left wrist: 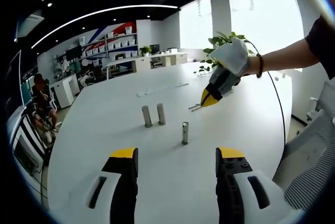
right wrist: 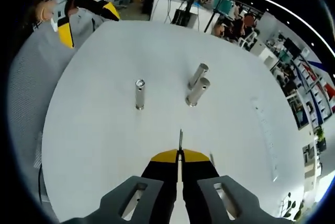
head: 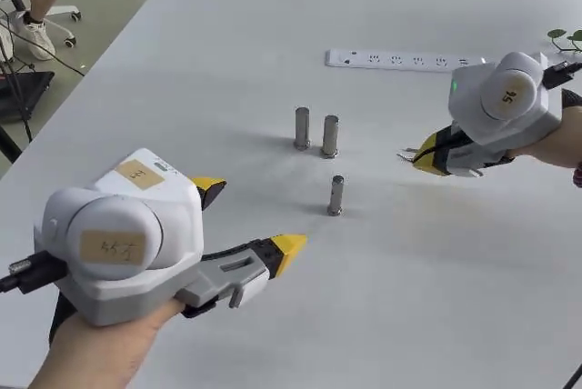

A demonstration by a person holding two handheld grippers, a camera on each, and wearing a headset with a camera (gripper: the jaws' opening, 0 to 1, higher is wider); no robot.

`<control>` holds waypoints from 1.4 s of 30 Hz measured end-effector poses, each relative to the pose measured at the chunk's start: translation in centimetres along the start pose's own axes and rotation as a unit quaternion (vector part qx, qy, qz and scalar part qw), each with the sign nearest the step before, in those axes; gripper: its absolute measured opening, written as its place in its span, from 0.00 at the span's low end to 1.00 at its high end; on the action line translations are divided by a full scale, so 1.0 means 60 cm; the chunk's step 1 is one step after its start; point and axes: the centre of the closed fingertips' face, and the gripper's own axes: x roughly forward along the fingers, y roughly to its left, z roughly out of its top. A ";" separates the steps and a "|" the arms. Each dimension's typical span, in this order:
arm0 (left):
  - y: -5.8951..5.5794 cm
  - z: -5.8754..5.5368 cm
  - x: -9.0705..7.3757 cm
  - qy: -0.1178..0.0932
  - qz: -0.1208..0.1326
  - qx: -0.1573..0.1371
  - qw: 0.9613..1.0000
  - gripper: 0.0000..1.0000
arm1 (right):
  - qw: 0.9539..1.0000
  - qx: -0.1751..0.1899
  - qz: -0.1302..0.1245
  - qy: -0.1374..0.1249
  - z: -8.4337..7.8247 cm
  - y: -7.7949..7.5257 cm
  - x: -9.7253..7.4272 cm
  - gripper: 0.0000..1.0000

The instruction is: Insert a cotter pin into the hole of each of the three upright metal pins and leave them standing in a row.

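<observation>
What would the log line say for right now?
left gripper open | right gripper shut on cotter pin | metal pins upright

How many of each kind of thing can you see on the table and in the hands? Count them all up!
metal pins: 3
grippers, the left gripper and the right gripper: 2
cotter pin, held by the right gripper: 1
power strip: 1
Total: 7

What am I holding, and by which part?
The right gripper is shut on a cotter pin, pinching one end; the rest juts forward. The left gripper is open, empty.
</observation>
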 end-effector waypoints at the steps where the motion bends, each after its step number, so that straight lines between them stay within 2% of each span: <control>1: -0.001 0.001 0.001 0.000 -0.002 -0.001 1.000 0.58 | 1.000 -0.009 0.000 -0.011 0.013 0.007 -0.005 0.00; 5: -0.010 0.010 0.005 -0.005 -0.022 -0.006 1.000 0.54 | 0.999 -0.031 0.001 -0.030 0.043 0.028 -0.019 0.00; 11: -0.034 0.016 0.017 -0.001 -0.065 -0.033 0.997 0.45 | 0.997 -0.059 -0.005 -0.057 0.088 0.058 -0.037 0.00; 16: -0.050 0.022 0.026 0.001 -0.090 -0.043 0.995 0.39 | 0.994 -0.088 -0.003 -0.066 0.106 0.078 -0.045 0.00; 18: -0.056 0.026 0.029 0.001 -0.099 -0.049 0.994 0.36 | 0.993 -0.093 -0.004 -0.070 0.107 0.076 -0.044 0.00; 20: -0.063 0.032 0.034 0.000 -0.113 -0.065 0.991 0.33 | 0.992 -0.106 -0.004 -0.073 0.113 0.086 -0.045 0.00; 24: -0.069 0.038 0.040 0.000 -0.123 -0.074 0.990 0.30 | 0.987 -0.141 -0.008 -0.080 0.122 0.099 -0.047 0.00; 28: -0.077 0.035 0.046 0.009 -0.131 -0.088 0.987 0.26 | 0.984 -0.159 -0.003 -0.083 0.127 0.117 -0.048 0.00; 33: -0.084 0.032 0.050 0.012 -0.141 -0.128 0.982 0.18 | 0.981 -0.171 0.003 -0.091 0.137 0.135 -0.053 0.00; 42: -0.095 0.035 0.048 0.005 -0.153 -0.168 0.974 0.11 | 0.973 -0.208 0.005 -0.101 0.154 0.154 -0.058 0.00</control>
